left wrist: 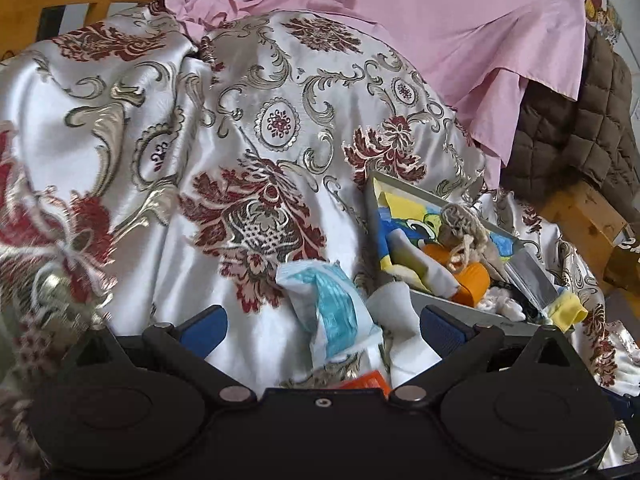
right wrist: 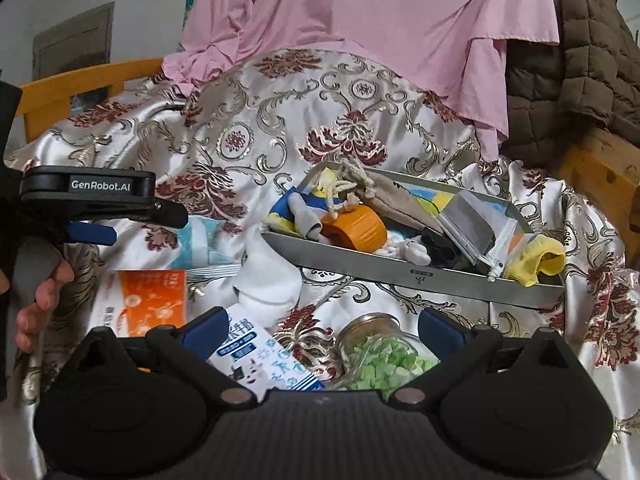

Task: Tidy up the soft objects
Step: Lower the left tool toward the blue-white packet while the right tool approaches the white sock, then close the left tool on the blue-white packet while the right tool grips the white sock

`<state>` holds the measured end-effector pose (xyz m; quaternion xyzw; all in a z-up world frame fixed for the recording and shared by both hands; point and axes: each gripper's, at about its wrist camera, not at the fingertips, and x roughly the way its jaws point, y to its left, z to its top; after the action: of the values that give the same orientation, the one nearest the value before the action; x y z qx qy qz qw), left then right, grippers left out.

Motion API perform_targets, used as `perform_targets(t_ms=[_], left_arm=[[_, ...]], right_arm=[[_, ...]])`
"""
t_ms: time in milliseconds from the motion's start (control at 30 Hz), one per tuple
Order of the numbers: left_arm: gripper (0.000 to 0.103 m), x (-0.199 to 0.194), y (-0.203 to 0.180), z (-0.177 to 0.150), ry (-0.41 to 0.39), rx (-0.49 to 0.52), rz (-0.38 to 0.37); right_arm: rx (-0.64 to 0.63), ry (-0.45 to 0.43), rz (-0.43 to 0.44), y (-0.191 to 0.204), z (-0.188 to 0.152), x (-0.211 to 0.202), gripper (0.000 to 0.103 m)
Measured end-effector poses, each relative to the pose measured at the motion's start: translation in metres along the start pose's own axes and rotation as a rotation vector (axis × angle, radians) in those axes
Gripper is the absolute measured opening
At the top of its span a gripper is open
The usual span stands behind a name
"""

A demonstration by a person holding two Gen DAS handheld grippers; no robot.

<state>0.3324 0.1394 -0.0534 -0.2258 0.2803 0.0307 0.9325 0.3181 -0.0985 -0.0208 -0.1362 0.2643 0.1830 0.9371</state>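
Both grippers hanging over the shiny floral bedspread [right wrist: 280, 128], left gripper [left wrist: 320, 322] jaws spread wide above a blue-and-white packet [left wrist: 334, 312], right gripper [right wrist: 324, 330] jaws spread too, gripping nothing, white sock [right wrist: 268, 280] lying just left of the grey tray [right wrist: 420, 276] already stuffed with soft bits, yellow sock [right wrist: 536, 258] at its right end

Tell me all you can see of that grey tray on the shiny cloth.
The tray is long, shallow and rectangular, seemingly grey metal, with a small mark on its near wall. It lies on the patterned cloth, slightly askew. It is crowded: an orange lid, a tan drawstring pouch, a grey zip pouch, and a yellow sock drooping over the right end. No fingers touch it.
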Motion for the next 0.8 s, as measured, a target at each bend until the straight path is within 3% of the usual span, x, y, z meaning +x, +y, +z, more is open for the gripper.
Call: perform_targets(t_ms=[167,367,633,800], left_arm=[[0.102,0.016,0.0,0.002,-0.002,0.045,-0.055],[0.102,0.04,0.02,0.005,0.042,-0.077,-0.166],[0.1,0.049,0.027,0.01,0.051,-0.124,-0.191],[0.101,0.051,0.03,0.01,0.054,-0.161,-0.189]], right_arm=[[-0.051,0.018,0.005,0.005,0.011,0.025,0.103],[-0.08,0.038,0.026,0.003,0.033,0.058,0.103],[-0.076,0.049,0.081,0.008,0.047,0.089,0.103],[-0.146,0.046,0.032,0.022,0.046,0.103,0.102]])
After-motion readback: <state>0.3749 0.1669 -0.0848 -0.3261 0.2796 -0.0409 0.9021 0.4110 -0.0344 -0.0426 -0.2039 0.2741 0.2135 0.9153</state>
